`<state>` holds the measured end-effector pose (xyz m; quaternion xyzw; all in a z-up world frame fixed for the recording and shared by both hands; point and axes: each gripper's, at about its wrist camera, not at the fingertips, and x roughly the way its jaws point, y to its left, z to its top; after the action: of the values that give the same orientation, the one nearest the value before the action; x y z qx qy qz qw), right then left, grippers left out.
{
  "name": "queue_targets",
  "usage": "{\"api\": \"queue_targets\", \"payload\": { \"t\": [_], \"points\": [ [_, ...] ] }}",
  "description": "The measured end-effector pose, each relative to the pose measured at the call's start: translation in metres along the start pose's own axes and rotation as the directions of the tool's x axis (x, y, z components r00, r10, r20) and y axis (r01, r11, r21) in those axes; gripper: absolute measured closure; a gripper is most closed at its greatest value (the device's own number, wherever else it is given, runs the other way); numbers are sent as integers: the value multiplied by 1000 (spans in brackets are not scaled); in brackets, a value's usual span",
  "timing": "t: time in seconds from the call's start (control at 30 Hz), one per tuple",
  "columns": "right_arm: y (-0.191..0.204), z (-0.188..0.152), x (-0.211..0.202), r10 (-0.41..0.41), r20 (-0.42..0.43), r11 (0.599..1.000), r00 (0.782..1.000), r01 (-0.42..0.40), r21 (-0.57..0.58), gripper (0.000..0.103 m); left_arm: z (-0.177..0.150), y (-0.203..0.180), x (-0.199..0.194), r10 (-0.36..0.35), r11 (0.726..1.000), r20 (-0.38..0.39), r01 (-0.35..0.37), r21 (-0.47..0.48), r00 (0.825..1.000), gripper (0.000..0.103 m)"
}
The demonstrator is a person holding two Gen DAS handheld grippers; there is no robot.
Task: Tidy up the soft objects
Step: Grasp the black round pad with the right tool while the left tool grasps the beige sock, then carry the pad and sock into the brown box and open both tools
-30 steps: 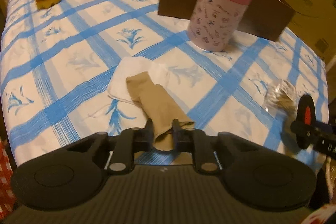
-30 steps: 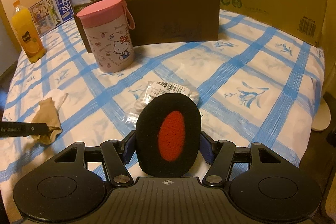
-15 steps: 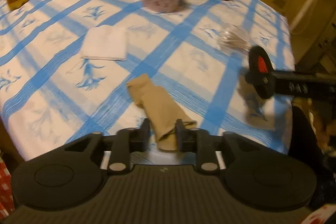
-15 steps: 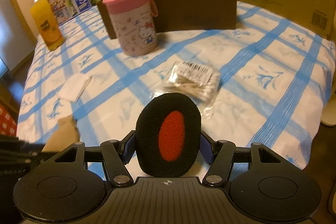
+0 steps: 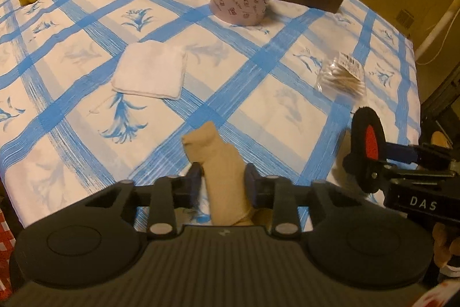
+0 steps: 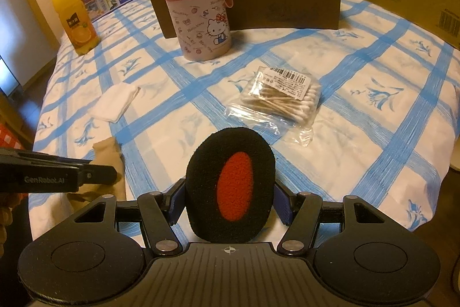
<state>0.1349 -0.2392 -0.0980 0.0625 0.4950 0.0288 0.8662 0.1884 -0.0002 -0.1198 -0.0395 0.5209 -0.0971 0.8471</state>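
Left gripper (image 5: pixel 221 181) is closing around the upright tan sock (image 5: pixel 222 163) at lower centre, right gripper (image 6: pixel 230 202) is clamping the black-red pad (image 6: pixel 230 186), brown box (image 6: pixel 281 2) lying upper centre.

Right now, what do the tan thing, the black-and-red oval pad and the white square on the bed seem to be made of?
Tan sock: soft knit fabric, matte; it folds and creases limply.
Oval pad: fuzzy fleece or foam, probably; its black edge and red centre look nubbly.
White cloth: folded cotton-like fabric, likely; layered edges show.
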Motion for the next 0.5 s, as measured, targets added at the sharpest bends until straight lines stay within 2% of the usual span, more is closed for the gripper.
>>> {"api": "queue_targets", "payload": {
  "t": [0.07, 0.23, 0.5],
  "points": [
    [0, 0, 0, 0, -1, 1000, 1000, 0, -1, 41, -1, -1, 1, -4, 1000, -5, 4, 5, 1000, 86],
    [3, 0, 0, 5, 0, 1000, 1000, -5, -8, 41, -3, -2, -1, -18, 1000, -4, 18, 15, 1000, 93],
    [10, 5, -5, 24, 18, 999, 1000, -23, -27, 41, -4, -1, -9, -26, 999, 10, 26, 20, 1000, 95]
  ]
}}
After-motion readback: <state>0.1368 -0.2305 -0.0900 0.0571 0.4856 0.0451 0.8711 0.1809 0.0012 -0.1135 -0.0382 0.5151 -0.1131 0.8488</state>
